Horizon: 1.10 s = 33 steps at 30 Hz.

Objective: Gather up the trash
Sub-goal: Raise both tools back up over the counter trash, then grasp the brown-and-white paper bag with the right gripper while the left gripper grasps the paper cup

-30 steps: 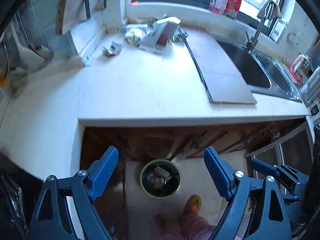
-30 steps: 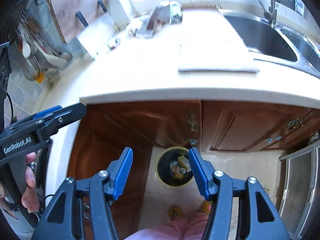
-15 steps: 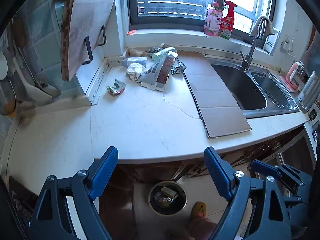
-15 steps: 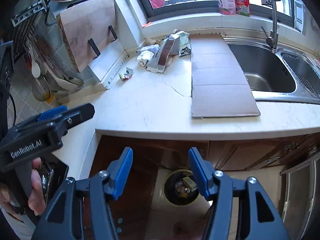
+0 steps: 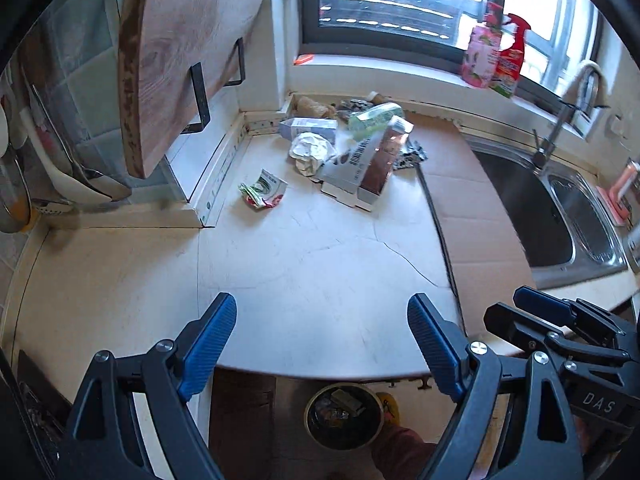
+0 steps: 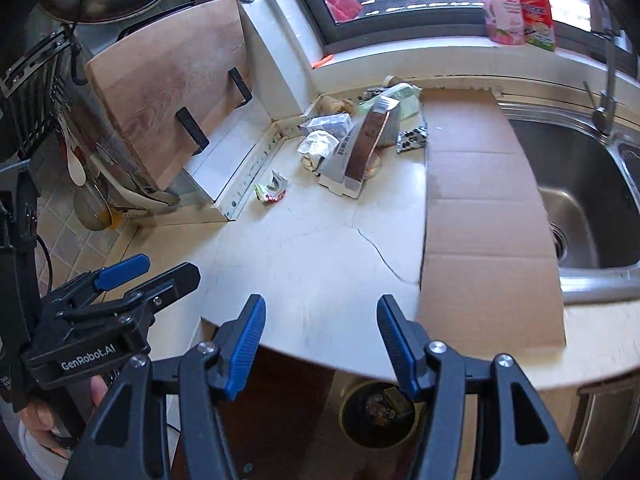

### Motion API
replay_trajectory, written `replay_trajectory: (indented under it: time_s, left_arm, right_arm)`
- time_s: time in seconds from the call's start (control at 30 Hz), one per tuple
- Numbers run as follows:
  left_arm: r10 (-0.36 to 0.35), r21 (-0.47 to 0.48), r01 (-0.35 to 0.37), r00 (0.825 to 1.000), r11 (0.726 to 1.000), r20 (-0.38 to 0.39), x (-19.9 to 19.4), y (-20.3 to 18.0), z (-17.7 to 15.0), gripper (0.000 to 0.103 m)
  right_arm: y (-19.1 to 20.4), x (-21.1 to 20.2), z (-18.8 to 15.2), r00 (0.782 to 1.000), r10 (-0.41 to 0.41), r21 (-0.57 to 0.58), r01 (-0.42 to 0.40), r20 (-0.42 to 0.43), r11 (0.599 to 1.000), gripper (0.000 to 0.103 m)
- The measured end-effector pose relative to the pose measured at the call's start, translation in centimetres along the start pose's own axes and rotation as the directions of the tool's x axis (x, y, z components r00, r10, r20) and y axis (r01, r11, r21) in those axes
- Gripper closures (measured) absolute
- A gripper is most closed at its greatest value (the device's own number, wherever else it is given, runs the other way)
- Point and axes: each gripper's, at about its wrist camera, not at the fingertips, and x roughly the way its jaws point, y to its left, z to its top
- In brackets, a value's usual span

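Note:
Trash lies at the back of the white counter [image 5: 312, 264]: a grey and brown carton [image 5: 366, 164], a crumpled white paper [image 5: 310, 152], a green bag [image 5: 374, 118], a small box [image 5: 306, 126] and a crumpled green and red wrapper [image 5: 262, 194]. The same pile shows in the right wrist view, carton [image 6: 356, 152] and wrapper [image 6: 272, 192]. A round trash bin [image 5: 344, 416] with trash inside stands on the floor below the counter edge, also in the right wrist view [image 6: 378, 414]. My left gripper [image 5: 322, 344] and my right gripper [image 6: 320, 344] are both open and empty, over the counter's front edge.
A flat cardboard sheet [image 5: 476, 220] lies beside the steel sink [image 5: 560, 208] on the right. A wooden cutting board [image 5: 180, 52] hangs at the left above utensils. Spray bottles [image 5: 496, 56] stand on the window sill. Wooden cabinet doors are under the counter.
Both grippers have risen and tilted up from the floor bin toward the counter. The trash pile is now nearer and larger. Both stay open and empty.

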Motion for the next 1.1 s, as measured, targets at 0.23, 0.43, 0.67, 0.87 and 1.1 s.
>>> replay_trajectory:
  time_s: [0.23, 0.43, 0.67, 0.87, 1.1]
  left_arm:
    - [0.007, -0.096, -0.013, 0.998, 0.995, -0.069, 6.0, -0.4, 4.3, 0.028]
    - [0.022, -0.143, -0.039, 0.993, 0.989, -0.115, 10.6, -1.3, 7.1, 0.030]
    - [0.049, -0.146, -0.070, 0.988, 0.987, -0.145, 14.1, -1.9, 9.2, 0.031]
    - [0.053, -0.176, -0.082, 0.985, 0.981, -0.164, 16.1, -1.5, 10.2, 0.031]
    - [0.062, -0.190, -0.099, 0.979, 0.977, -0.194, 17.9, -1.2, 10.5, 0.031]
  right_arm:
    - [-3.6, 4.8, 6.2, 0.996, 0.056, -0.028, -0.058, -0.073, 0.998, 0.045]
    - [-7.0, 9.4, 11.3, 0.991, 0.103, 0.013, -0.103, -0.089, 0.995, 0.045]
    - [-9.9, 15.5, 15.5, 0.983, 0.143, 0.084, -0.134, -0.119, 0.987, 0.050]
    - [-10.9, 19.8, 17.2, 0.970, 0.181, 0.122, -0.162, -0.163, 0.979, 0.062]
    - [-10.4, 22.5, 17.9, 0.950, 0.252, 0.130, -0.231, -0.183, 0.964, 0.070]
